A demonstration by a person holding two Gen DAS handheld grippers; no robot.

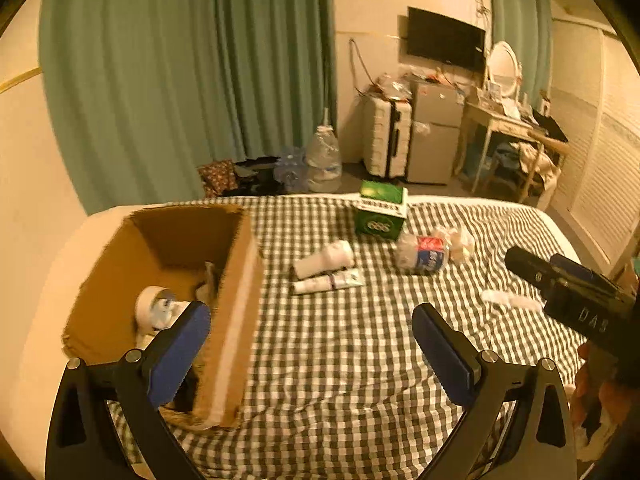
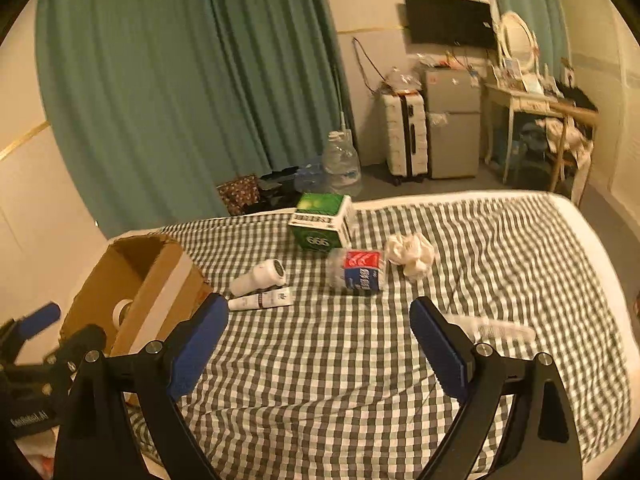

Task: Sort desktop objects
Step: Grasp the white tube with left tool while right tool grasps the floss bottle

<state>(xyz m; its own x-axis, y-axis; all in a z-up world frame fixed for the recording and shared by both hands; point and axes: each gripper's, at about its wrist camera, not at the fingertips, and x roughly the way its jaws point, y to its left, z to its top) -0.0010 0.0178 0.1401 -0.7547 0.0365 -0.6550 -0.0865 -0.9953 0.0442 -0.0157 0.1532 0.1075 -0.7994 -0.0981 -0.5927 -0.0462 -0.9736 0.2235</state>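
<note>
On the checked bedspread point(image 2: 320, 380) lie a white bottle point(image 2: 260, 278), a white tube point(image 2: 264, 300), a green carton point(image 2: 324, 222), a crushed plastic bottle with a red and blue label point(image 2: 360, 270), a crumpled white wad point(image 2: 412, 254) and a white comb point(image 2: 496, 328). An open cardboard box point(image 1: 180, 280) at the left holds a white roll point(image 1: 156, 308). My left gripper point(image 1: 310, 316) is open and empty beside the box's right wall. My right gripper point(image 2: 319, 306) is open and empty above the cloth, short of the tube and the crushed bottle.
The bed's far edge drops to a floor with a large water jug point(image 2: 342, 164), bags, a suitcase point(image 2: 404, 136) and a small fridge point(image 2: 452, 124). A desk point(image 2: 540, 108) stands at the right. Green curtains hang behind. A hand point(image 1: 592, 384) holds the right gripper's handle.
</note>
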